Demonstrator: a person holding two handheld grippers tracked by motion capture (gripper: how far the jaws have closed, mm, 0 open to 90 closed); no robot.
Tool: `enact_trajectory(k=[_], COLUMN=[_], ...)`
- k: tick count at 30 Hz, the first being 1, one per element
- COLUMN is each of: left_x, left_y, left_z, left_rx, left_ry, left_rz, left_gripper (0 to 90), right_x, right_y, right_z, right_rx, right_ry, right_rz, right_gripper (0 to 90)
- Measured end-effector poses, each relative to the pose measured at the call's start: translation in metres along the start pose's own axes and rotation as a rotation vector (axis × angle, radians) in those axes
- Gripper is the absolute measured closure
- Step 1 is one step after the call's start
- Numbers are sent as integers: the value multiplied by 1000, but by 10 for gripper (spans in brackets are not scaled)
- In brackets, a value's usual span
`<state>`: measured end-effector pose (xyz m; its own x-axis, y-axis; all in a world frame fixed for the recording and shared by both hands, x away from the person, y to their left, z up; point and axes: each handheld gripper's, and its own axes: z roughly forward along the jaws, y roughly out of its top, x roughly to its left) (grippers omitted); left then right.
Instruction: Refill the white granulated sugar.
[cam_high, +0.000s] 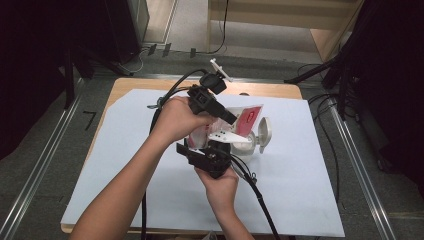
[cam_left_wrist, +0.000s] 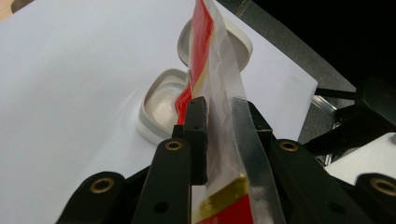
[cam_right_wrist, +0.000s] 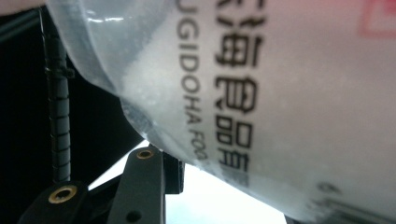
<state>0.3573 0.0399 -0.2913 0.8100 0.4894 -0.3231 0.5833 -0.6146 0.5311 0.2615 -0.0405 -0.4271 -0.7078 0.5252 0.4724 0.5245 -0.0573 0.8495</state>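
The left gripper's (cam_left_wrist: 219, 135) fingers (cam_left_wrist: 196, 135) pinch the clear plastic pouch with red and gold print (cam_left_wrist: 219, 93), held above the open white plastic container (cam_left_wrist: 159, 105) on the white-covered worktop (cam_left_wrist: 70, 84). The right gripper's (cam_high: 212, 159) fingers (cam_right_wrist: 144, 182) press against the pouch's powder-filled lower end.

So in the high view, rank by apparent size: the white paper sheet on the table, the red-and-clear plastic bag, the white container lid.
1. White paper sheet, by far the largest.
2. Red-and-clear plastic bag, partly hidden by the grippers.
3. White container lid, seen edge-on, so its rank below the bag is unsure.
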Motion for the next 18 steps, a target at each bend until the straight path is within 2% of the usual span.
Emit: enact_trajectory(k=[3, 6, 13, 18], left_x=[4, 6, 8, 11], left_y=[-8, -14, -25, -31], left_z=[-3, -3, -5, -4], left_rx=[2, -14, -11, -3], left_ry=[-3, -15, -22, -24], left_rz=[-3, -17, -22, -18], left_gripper=[773, 777, 791, 801], right_x=[1, 1, 3, 1], right_y=[-5, -8, -16, -21], right_z=[2, 4, 8, 9], right_rx=[11, 22, 48, 70], right_ry=[-8, -3, -19, -22], right_rz=[-14, -4, -44, -50], right_gripper=[605, 599, 576, 547])
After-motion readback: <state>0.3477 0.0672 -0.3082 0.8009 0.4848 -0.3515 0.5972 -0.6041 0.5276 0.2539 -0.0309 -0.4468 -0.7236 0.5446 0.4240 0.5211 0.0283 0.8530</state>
